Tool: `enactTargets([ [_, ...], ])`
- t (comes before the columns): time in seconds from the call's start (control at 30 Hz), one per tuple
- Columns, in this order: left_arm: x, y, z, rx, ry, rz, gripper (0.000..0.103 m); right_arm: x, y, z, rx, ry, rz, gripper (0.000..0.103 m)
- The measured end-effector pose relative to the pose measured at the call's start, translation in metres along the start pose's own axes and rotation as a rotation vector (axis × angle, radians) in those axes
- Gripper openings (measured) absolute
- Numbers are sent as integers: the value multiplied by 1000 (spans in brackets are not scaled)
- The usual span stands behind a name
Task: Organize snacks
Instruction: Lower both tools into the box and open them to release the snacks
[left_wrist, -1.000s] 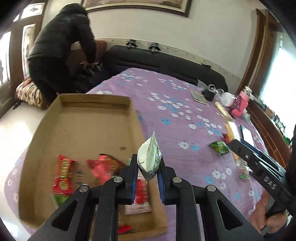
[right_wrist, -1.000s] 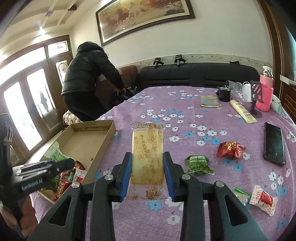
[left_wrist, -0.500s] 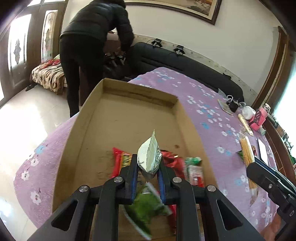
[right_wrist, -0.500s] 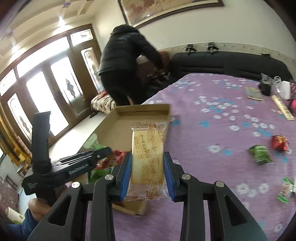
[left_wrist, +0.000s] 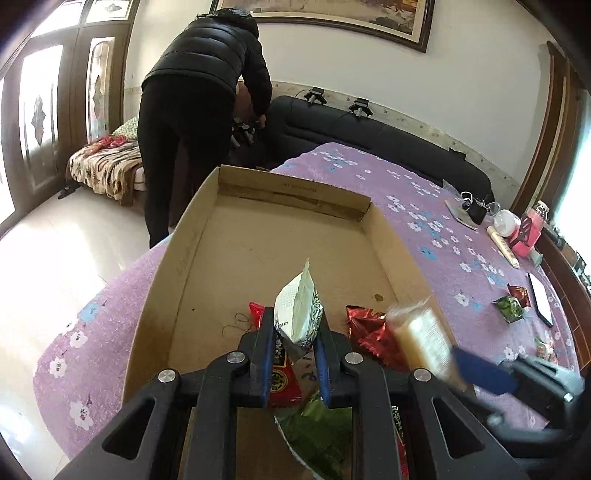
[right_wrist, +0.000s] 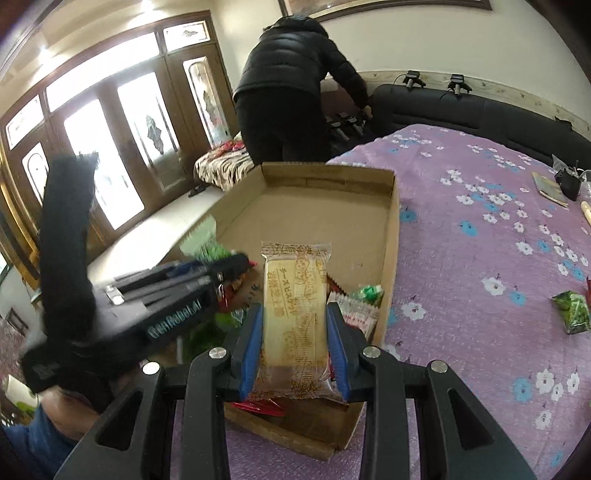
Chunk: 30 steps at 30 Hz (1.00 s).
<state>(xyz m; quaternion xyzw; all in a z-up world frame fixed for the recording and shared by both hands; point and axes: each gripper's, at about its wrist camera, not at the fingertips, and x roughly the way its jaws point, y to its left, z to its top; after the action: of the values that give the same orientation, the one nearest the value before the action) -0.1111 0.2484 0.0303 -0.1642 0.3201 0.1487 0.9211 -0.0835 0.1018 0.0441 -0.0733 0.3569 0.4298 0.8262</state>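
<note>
Both hand-held grippers hang over the near end of the cardboard tray (left_wrist: 291, 201), which lies on the left part of a table covered in a purple flowered cloth (left_wrist: 424, 229), and each carries one snack, so the moment reads as the delivery step of the sorting. The left gripper (left_wrist: 293, 354) is clamped on a small white packet (left_wrist: 299, 314), its blue pads pinching the lower part so that the packet stands upright with its crimped top pointing up and away; gripped low like this, it should drop clear once the jaws part. The right gripper (right_wrist: 295, 339) is clamped across the width of a long clear-wrapped biscuit bar (right_wrist: 295, 310), which stands on end between the pads; in the left wrist view the same bar shows blurred at the tray's right wall. Red packets (left_wrist: 373, 332) and a green packet (left_wrist: 317, 432) already lie at the near end of the tray, while its far half is bare cardboard, so there is room for both. More snacks wait on the cloth to the right, among them a green one (right_wrist: 570, 310), well apart from the tray. A person in a black jacket (left_wrist: 210, 85) bends over at the far side of the room.
</note>
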Motion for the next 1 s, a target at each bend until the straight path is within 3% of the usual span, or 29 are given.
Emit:
enactTargets([
  [0.33, 7, -22, -1, 114, 4, 102, 20, 3, 7, -9, -20, 23, 30, 33],
  [0.87, 3, -20, 0, 108, 0, 101, 21, 0, 5, -11, 10, 31, 35, 34],
  [1.0, 2, -19, 0, 106, -2, 92, 30, 2, 3, -10, 9, 27, 30, 34],
])
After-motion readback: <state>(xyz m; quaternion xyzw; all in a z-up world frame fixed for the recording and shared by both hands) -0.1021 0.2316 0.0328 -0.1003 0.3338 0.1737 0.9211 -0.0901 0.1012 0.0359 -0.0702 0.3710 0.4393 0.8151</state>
